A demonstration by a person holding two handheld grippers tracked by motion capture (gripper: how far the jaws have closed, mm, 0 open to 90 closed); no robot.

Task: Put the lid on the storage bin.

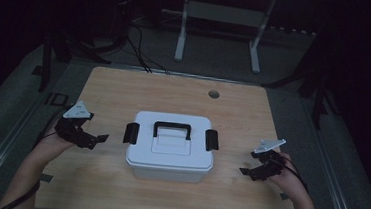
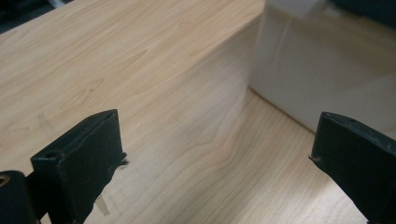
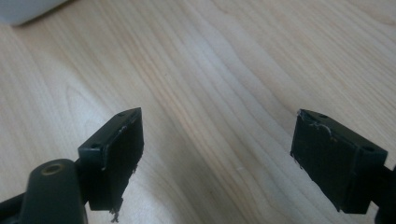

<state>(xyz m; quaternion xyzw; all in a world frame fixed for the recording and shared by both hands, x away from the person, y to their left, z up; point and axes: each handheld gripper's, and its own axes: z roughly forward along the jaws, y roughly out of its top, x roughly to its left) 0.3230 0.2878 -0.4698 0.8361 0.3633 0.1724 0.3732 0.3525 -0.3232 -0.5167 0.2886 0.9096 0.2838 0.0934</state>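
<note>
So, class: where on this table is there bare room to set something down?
Bare wood lies behind the white box, up to the table's far edge near the cable hole, and along the near edge. The sides are tighter: left tongs and right tongs flank the box.

There is one white storage box on one wooden counter. The box has one black handle and two black latches. There are two claws, one left claw and one right claw.
</note>
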